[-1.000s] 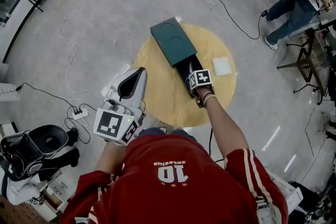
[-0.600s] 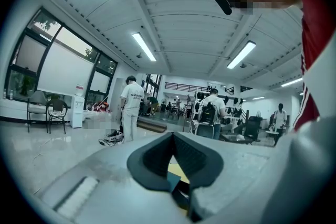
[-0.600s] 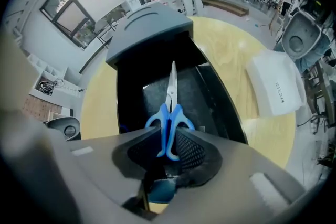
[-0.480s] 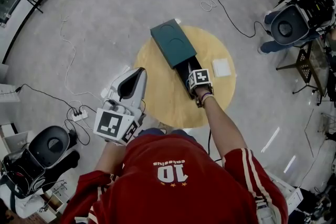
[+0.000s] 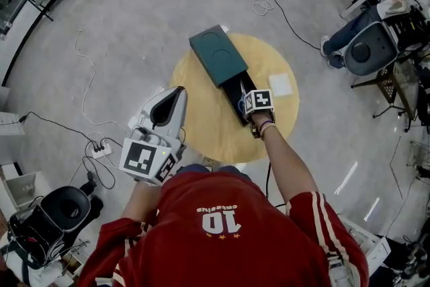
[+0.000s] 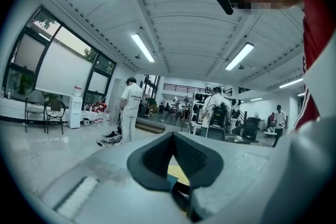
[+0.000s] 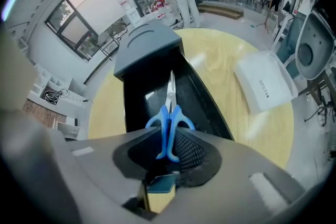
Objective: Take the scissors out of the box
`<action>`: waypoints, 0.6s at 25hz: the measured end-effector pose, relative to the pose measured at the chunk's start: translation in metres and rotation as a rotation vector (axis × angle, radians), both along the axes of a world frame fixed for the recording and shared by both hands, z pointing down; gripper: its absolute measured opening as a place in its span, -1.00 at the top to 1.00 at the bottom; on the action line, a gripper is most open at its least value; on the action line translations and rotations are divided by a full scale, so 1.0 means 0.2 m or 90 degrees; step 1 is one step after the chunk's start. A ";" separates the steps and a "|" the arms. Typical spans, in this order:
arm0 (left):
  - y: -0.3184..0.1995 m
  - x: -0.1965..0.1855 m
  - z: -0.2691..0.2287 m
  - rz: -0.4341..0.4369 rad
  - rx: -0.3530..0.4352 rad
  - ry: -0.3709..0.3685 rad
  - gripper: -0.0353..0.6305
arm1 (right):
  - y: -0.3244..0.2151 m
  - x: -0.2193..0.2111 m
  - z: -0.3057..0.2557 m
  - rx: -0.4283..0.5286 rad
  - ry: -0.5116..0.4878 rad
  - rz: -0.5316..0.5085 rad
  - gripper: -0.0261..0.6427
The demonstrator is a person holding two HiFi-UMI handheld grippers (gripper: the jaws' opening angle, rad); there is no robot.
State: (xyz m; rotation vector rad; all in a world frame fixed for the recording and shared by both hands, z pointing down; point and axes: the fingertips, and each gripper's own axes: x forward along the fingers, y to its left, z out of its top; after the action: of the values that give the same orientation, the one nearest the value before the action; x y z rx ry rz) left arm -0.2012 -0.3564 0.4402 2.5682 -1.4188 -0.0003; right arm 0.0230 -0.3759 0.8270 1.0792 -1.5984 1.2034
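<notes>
Overhead, the right gripper (image 5: 250, 111) is seen reaching into the open box (image 5: 218, 56) at the middle of the surface (image 5: 201, 124). On the left gripper (image 6: 173, 136), the jaws are shown together, empty. In the right gripper view, the jaws, having just been closing, are clamped on the scissors (image 7: 169, 123), not yet lifted out.

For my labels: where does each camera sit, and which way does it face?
Head view: on the person's head, looking down at the table; shows shirt, arms, left gripper, right gripper.
Left gripper view: on that gripper, facing level across the hall; jaws together, empty.
Right gripper view: on that gripper, facing down into the box; jaws, just closing, grip the scissors.
Head and right gripper views share box and table.
</notes>
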 end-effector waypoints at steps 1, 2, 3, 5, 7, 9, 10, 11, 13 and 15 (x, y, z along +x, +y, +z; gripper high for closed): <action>0.00 0.00 -0.01 0.002 0.001 0.001 0.89 | -0.01 0.00 -0.02 0.006 -0.001 -0.001 0.67; 0.00 0.01 -0.01 0.004 0.002 0.002 0.89 | -0.01 -0.01 -0.03 0.013 -0.003 -0.003 0.67; 0.01 0.01 -0.02 0.005 0.003 0.002 0.89 | -0.02 -0.01 -0.05 0.019 -0.005 -0.004 0.67; 0.01 0.02 -0.03 0.007 0.004 0.003 0.89 | -0.02 -0.01 -0.08 0.027 -0.006 -0.007 0.67; 0.02 0.02 -0.04 0.009 0.006 0.005 0.89 | -0.01 -0.01 -0.10 0.032 -0.007 -0.010 0.67; 0.03 0.02 -0.05 0.009 0.009 0.006 0.89 | 0.00 -0.01 -0.12 0.039 -0.012 -0.009 0.67; 0.04 0.03 -0.05 0.010 0.011 0.007 0.89 | 0.01 -0.01 -0.14 0.043 -0.014 -0.008 0.67; 0.05 0.03 -0.06 0.011 0.014 0.007 0.89 | 0.02 0.00 -0.15 0.049 -0.016 -0.008 0.67; 0.07 0.05 -0.07 0.014 0.018 0.007 0.89 | 0.03 0.02 -0.19 0.064 -0.015 -0.011 0.67; 0.09 0.07 -0.08 0.018 0.020 0.006 0.89 | 0.03 0.03 -0.23 0.082 -0.015 -0.012 0.67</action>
State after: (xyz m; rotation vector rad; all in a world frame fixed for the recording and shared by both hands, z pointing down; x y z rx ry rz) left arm -0.1872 -0.3385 0.4239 2.6100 -1.3903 -0.0300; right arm 0.0297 -0.3692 0.7817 1.1321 -1.7202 1.1169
